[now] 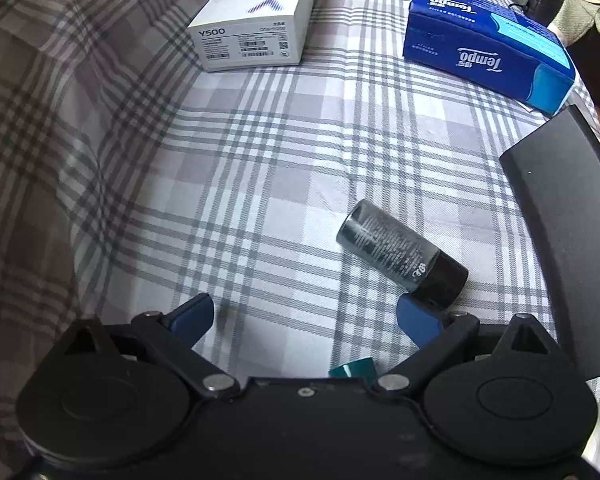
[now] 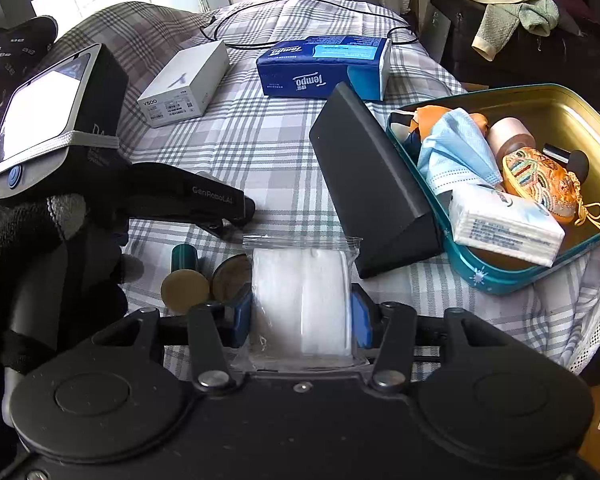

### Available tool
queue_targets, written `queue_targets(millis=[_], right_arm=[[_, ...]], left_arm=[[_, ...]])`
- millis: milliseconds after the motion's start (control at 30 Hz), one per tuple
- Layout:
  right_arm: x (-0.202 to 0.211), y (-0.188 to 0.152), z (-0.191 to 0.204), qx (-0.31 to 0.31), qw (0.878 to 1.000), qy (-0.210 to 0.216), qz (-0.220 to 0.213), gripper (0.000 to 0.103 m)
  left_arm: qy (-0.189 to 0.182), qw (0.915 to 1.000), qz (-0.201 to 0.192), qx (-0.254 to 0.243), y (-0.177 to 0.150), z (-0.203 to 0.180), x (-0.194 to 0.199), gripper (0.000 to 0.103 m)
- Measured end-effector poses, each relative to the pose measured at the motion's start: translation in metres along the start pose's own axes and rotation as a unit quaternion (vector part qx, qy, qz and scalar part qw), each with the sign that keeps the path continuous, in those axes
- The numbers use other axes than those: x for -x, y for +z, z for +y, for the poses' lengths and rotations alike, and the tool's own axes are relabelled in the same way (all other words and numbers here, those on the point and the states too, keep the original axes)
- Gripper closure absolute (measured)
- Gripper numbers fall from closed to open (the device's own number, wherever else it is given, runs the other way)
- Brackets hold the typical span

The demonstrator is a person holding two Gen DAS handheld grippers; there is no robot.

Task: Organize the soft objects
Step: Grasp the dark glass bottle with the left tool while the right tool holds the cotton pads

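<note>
My right gripper (image 2: pixel 302 316) is shut on a clear zip bag of white cotton pads (image 2: pixel 304 292), held just above the plaid sheet. To its right stands a teal tin (image 2: pixel 500 280) with a gold inside, holding a blue face mask (image 2: pixel 456 152), a tissue packet (image 2: pixel 504 224) and an embroidered pouch (image 2: pixel 540 180). My left gripper (image 1: pixel 304 316) is open over the sheet with nothing between its fingers. A dark bottle (image 1: pixel 400 252) lies on its side, its black cap close to the right fingertip (image 1: pixel 416 320).
A white box (image 1: pixel 256 20) and a blue Tempo tissue pack (image 1: pixel 488 44) lie further back on the bed. A black wedge-shaped box (image 2: pixel 372 184) leans against the tin. Small gold-capped bottles (image 2: pixel 184 280) stand left of the bag. A gloved hand (image 2: pixel 20 240) holds the other tool.
</note>
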State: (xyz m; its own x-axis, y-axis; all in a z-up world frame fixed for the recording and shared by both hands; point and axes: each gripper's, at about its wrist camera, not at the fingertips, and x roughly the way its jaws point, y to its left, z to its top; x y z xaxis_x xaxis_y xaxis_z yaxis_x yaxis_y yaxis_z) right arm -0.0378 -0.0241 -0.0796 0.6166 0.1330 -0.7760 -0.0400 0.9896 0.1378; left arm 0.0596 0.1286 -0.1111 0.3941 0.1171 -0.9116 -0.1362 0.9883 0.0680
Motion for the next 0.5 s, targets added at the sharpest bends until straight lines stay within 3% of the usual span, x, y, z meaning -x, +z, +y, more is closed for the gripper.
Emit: queue_targets(millis=[333, 500], right_arm=[[0.003, 0.002, -0.003, -0.013, 1.000, 0.011, -0.002, 0.054], [0.004, 0.001, -0.004, -0.015, 1.000, 0.012, -0.004, 0.054]], left_arm=[[-0.060, 0.9981, -0.013, 0.001, 0.009, -0.004, 0.005, 0.005], [-0.068, 0.9974, -0.022, 0.005, 0.015, -0.010, 0.006, 0.005]])
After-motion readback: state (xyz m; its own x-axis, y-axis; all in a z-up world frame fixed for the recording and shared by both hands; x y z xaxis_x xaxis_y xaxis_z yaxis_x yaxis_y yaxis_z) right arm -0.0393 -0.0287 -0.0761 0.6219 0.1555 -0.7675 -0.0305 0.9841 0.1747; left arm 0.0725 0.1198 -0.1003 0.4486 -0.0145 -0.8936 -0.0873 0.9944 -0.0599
